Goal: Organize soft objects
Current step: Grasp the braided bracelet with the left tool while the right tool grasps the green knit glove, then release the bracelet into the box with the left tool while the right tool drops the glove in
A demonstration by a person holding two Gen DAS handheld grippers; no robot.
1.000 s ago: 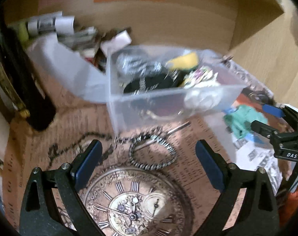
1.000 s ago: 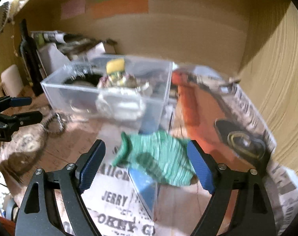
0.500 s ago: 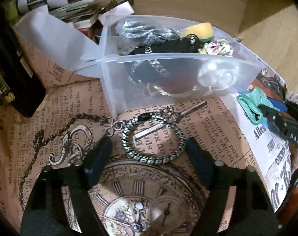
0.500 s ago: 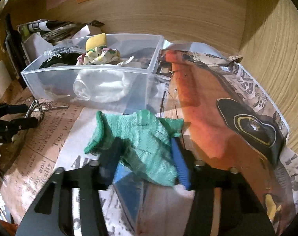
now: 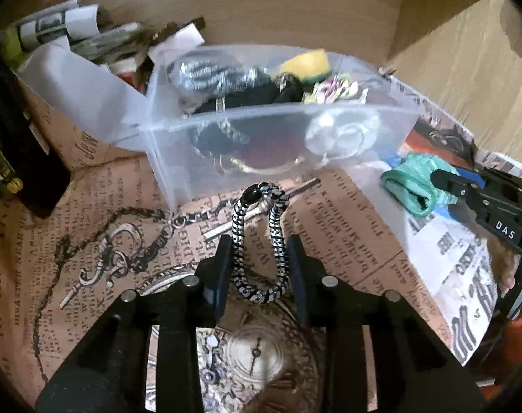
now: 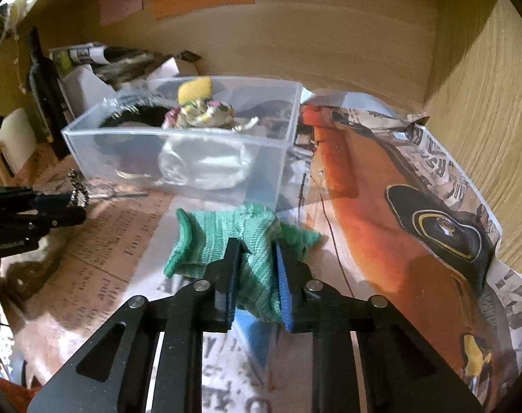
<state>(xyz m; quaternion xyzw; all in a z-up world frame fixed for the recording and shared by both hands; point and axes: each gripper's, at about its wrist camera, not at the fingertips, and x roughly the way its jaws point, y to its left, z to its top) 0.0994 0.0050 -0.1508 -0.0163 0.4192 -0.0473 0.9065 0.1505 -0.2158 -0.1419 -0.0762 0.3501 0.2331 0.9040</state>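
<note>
My left gripper is shut on a black-and-white braided hair tie, squeezed into a narrow loop and lifted off the paper in front of the clear plastic bin. My right gripper is shut on a green knitted cloth, held just in front of the bin's near right corner. The bin holds several soft items: a yellow sponge, a floral cloth, a white bundle and dark fabric. The right gripper with the green cloth shows at the right of the left wrist view.
Printed newspaper sheets cover the shelf floor. Wooden walls close the back and right side. A dark bottle and rolled papers stand at the back left, beside a white sheet.
Both grippers went from open to shut. The left closed on the hair tie and raised it; the right closed on the green cloth and lifted it toward the bin.
</note>
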